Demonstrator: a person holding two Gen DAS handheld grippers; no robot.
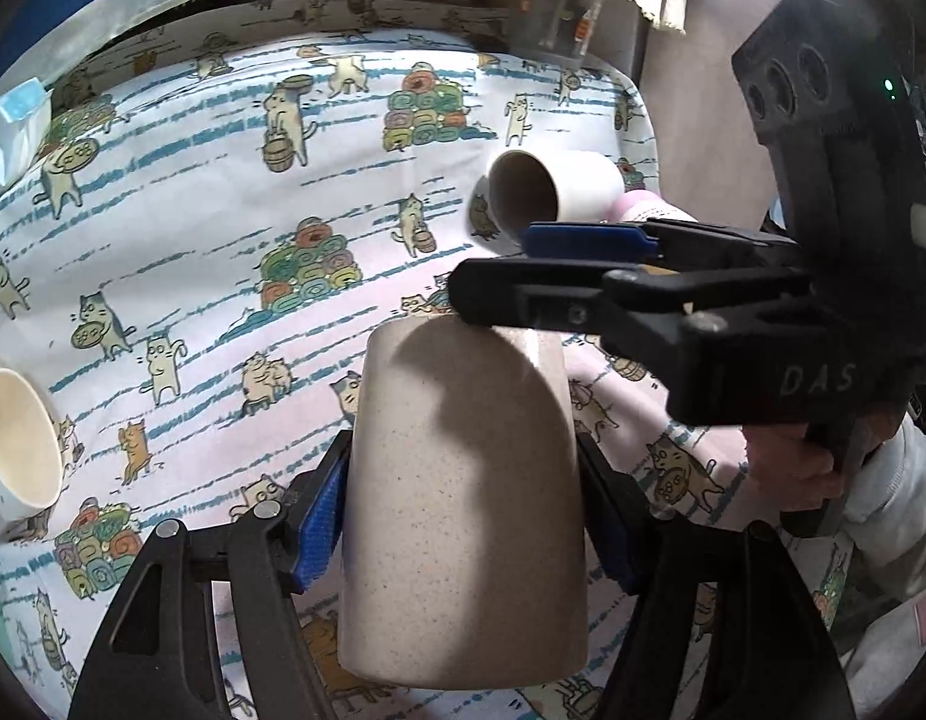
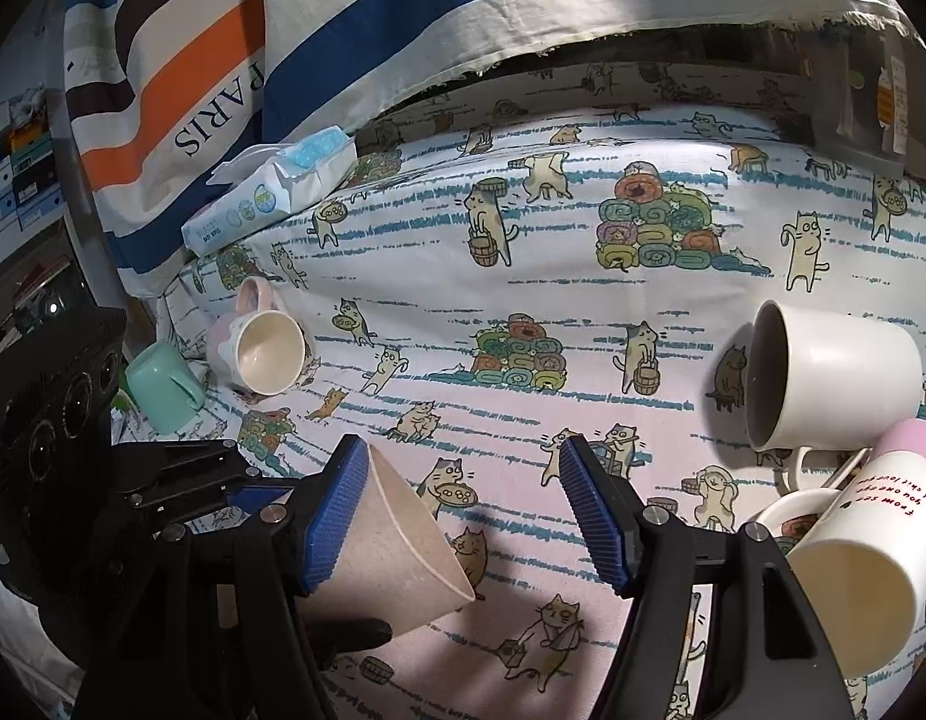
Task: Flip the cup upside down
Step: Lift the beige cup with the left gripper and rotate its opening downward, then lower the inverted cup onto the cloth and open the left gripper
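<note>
One speckled beige cup (image 1: 463, 498), clamped by left gripper (image 1: 463, 516) at mid-wall, held above cat-print cloth (image 1: 223, 192), presumably for turning over. Right gripper (image 2: 463, 516): jaws wide apart, one pad (image 2: 337, 516) touching cup wall, likely steadying. Far right: white mug (image 2: 847, 384) on its side. Left: pink-handled mug (image 2: 265, 348), also tipped.
</note>
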